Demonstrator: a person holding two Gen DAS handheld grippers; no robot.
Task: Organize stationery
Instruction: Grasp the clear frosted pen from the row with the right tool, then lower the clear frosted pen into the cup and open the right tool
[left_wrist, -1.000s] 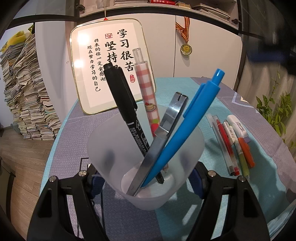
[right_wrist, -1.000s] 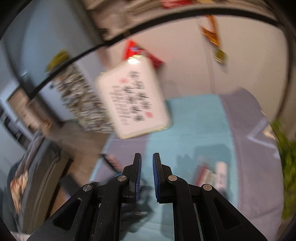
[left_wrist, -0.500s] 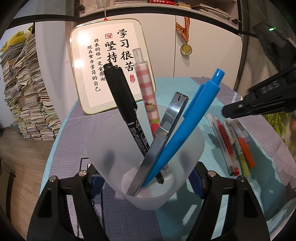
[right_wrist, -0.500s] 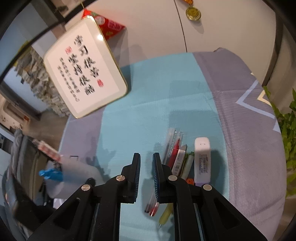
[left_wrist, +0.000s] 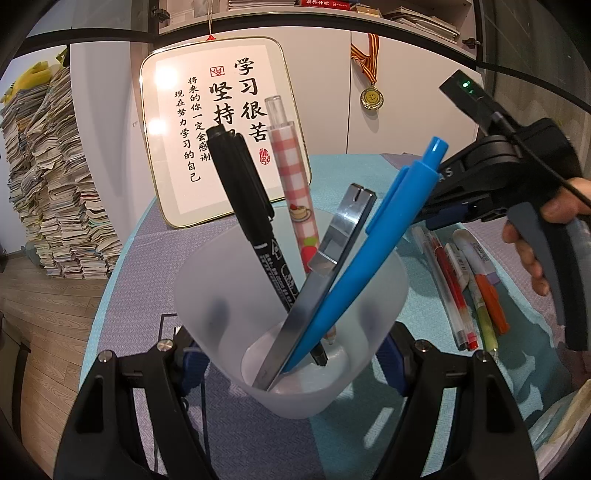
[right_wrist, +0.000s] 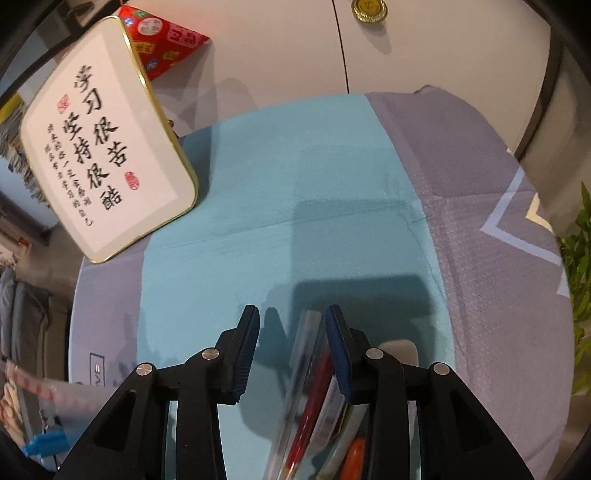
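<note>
My left fingers clasp the frosted pen cup, already holding 4 items. My right fingers, spread, hover over the loose pens left on the worktop.

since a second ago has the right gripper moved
Yes. In the left wrist view the right gripper, absent earlier, has come down over the loose pens, and opened.

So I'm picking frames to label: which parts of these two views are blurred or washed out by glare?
Left wrist view: sharp throughout, with two glare spots on the framed calligraphy board; the frosted cup softens whatever is inside it. Right wrist view: the tablecloth is crisp, but the loose pens between the fingers are smeared and too close to focus.
</note>
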